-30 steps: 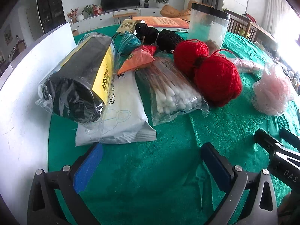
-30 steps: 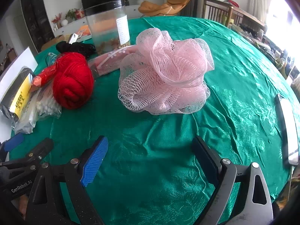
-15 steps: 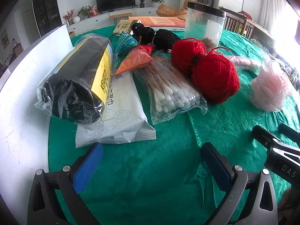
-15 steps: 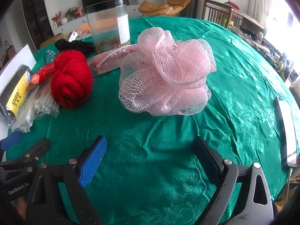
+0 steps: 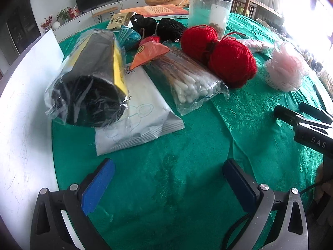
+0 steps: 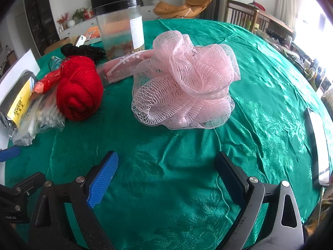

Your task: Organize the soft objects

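A pink mesh bath pouf (image 6: 185, 83) sits on the green tablecloth straight ahead of my right gripper (image 6: 166, 173), which is open and empty, a short way short of it. The pouf also shows at the right of the left wrist view (image 5: 285, 68). Two red yarn balls (image 5: 220, 54) lie left of it; one shows in the right view (image 6: 80, 87). My left gripper (image 5: 168, 181) is open and empty over bare cloth, in front of a bag of cotton swabs (image 5: 191, 83), a white wipes pack (image 5: 139, 114) and a black roll in plastic (image 5: 91, 81).
A clear jar with a black lid (image 6: 120, 27) stands behind the pouf. A pink pouch (image 6: 124, 66), black mesh items (image 5: 158, 27), an orange packet (image 5: 149, 52) and a book (image 5: 156, 10) lie around it. A white board (image 5: 22, 112) edges the left; a phone (image 6: 318, 143) lies right.
Both grippers have eased slightly forward and the views shifted a little; the pouf looks slightly nearer. Nothing on the table has moved.
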`<state>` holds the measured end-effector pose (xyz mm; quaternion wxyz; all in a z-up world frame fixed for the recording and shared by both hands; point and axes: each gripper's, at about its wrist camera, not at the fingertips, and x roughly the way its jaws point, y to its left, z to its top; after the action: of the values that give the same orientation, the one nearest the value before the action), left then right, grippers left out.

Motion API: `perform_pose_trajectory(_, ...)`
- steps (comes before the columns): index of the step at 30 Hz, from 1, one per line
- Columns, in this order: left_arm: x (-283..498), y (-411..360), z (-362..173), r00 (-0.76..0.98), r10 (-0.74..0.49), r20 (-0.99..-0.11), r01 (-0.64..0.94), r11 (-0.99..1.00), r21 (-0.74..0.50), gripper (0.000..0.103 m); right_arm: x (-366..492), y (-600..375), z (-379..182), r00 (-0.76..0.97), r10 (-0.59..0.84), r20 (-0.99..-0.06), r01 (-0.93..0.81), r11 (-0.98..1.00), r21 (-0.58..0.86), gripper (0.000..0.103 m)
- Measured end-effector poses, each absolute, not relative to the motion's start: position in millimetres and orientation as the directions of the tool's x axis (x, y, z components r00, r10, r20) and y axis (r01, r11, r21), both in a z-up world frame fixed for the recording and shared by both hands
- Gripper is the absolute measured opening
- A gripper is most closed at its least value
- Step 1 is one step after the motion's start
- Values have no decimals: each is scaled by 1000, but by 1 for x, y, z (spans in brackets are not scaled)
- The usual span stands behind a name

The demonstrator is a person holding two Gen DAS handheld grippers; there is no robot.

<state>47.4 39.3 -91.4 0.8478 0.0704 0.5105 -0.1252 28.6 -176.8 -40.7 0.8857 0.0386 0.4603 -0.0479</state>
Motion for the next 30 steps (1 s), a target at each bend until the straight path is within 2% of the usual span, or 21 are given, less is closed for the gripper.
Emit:
perform_pose_trajectory(7,44,34,-90,510,-185,-840,196,976,-96,103,29,-177,-40,576,-53,-816,123,992,23,96)
perform_pose_trajectory(13,59,10,-95,542,-105,-834,188,982,-2,103,30,-178,-40,576,-53,-816,123,992,22,96)
perform_pose_trajectory(30,56,9,-97,576,-103,-811,172,985,-3,103,30,-177,-40,577,-53,-815,122,992,22,96)
